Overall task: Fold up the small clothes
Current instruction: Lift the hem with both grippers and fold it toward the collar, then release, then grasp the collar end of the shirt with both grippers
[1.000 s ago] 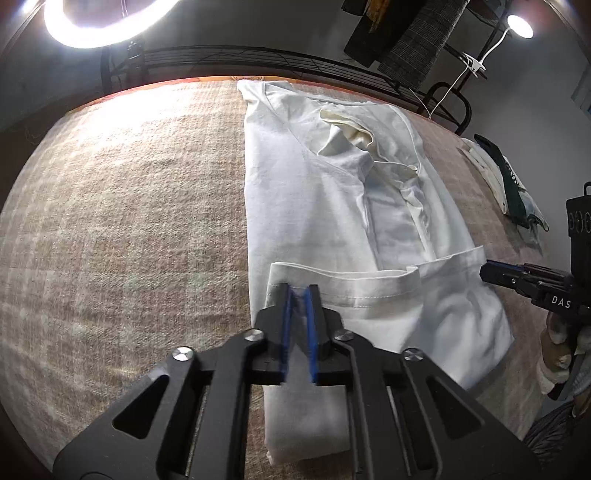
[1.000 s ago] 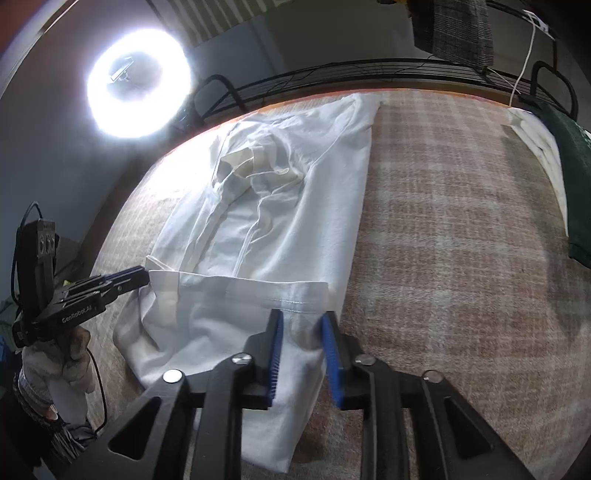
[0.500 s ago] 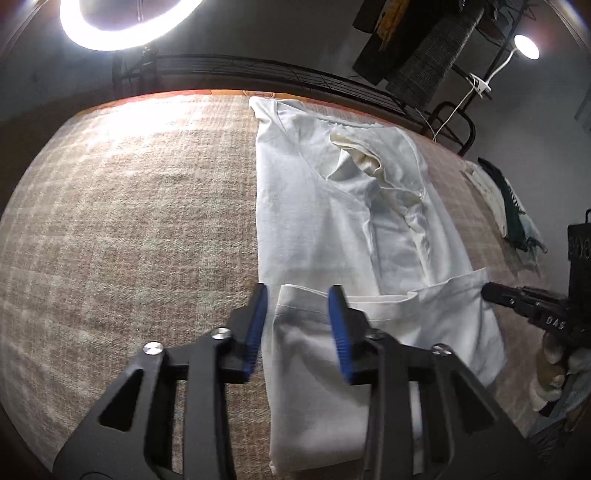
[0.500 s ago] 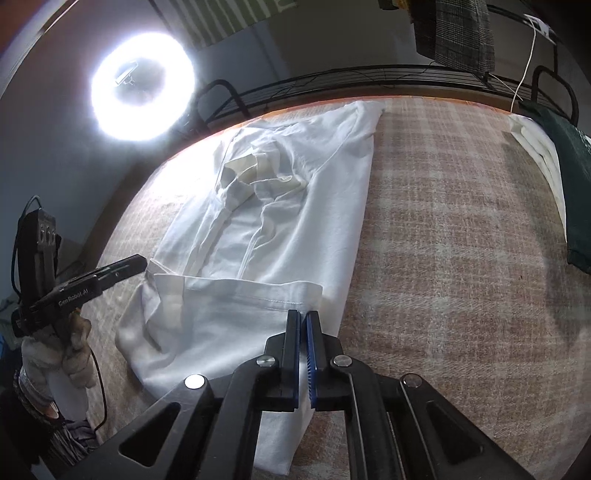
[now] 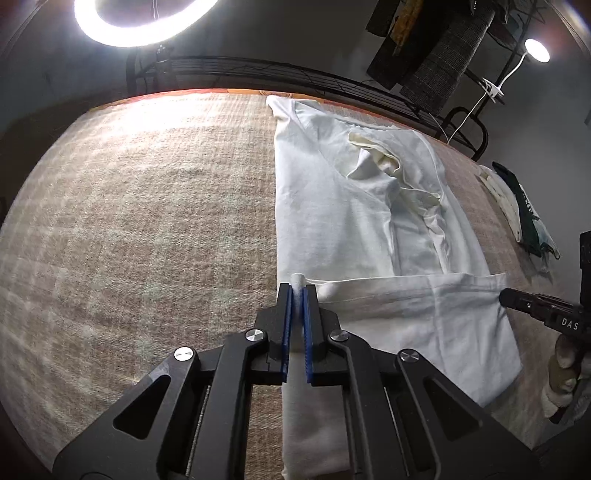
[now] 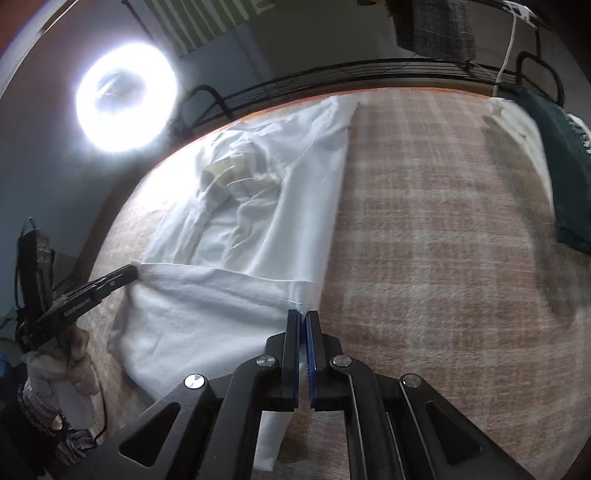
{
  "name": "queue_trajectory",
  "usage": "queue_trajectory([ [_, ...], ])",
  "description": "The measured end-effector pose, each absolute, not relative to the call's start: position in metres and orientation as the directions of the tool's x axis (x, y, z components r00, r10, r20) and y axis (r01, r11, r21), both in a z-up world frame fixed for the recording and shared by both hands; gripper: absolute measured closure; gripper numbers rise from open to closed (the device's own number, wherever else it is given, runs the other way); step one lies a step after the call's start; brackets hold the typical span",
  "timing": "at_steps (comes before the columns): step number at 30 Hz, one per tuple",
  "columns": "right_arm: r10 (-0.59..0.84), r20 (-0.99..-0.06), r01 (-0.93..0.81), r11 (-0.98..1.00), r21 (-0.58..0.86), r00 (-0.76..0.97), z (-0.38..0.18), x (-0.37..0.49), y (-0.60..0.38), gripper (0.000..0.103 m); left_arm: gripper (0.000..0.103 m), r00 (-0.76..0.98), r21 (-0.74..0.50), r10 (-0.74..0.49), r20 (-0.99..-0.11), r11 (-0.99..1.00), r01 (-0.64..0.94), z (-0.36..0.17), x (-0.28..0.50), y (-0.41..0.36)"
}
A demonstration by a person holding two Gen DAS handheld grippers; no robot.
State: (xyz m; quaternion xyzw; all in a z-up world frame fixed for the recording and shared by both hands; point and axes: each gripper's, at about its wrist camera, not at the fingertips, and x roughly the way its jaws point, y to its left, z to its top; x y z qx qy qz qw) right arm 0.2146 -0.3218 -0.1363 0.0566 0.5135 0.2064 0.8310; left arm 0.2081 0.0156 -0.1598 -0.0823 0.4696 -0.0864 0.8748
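Behind the checked blanket (image 5: 147, 236) a ring light (image 5: 140, 18) shines, and the white shirt (image 5: 351, 206) lies flat on the blanket, its sides folded in and its bottom part turned up as a band. From the left wrist view, your left gripper (image 5: 297, 295) stood wide over the left corner of this band half a second ago; now it pinches a small roll of that corner between the blue pads.

From the right wrist view, your right gripper (image 6: 303, 319) was spread a second ago; now its pads are pressed together on the hem at the band's right corner. I judge both corners are secured, so you can carry the band toward the collar (image 6: 229, 170).
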Motion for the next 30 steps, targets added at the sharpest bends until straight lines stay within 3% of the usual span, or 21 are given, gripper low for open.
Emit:
queue_trajectory([
  [7,0.377,-0.808,-0.294,0.919,0.264,0.452,-0.115,0.213,-0.327,0.085,0.095,0.564,-0.230,-0.225,-0.794,0.971,0.063,-0.138,0.210,0.021],
  [21,0.388,-0.782,-0.276,0.918,0.284,0.487,-0.104,0.284,-0.344,0.083,0.095,0.559,-0.214,-0.218,-0.800,0.974,0.074,-0.133,0.291,0.034],
  [24,0.405,-0.775,-0.253,0.914,0.319,0.486,-0.112,0.308,-0.349,0.067,0.095,0.542,-0.240,-0.246,-0.803,0.967,0.084,-0.141,0.321,0.036],
  [26,0.434,-0.764,-0.240,0.901,0.361,0.478,-0.119,0.328,-0.353,0.067,0.090,0.528,-0.267,-0.275,-0.803,0.959,0.092,-0.147,0.342,0.036],
  [28,0.466,-0.752,-0.235,0.885,0.403,0.466,-0.125,0.346,-0.354,0.067,0.061,0.518,-0.300,-0.304,-0.799,0.949,0.094,-0.152,0.364,0.037],
  [30,0.488,-0.742,-0.226,0.873,0.433,0.460,-0.130,0.364,-0.356,0.067,0.060,0.518,-0.337,-0.332,-0.789,0.937,0.089,-0.156,0.384,0.040],
])
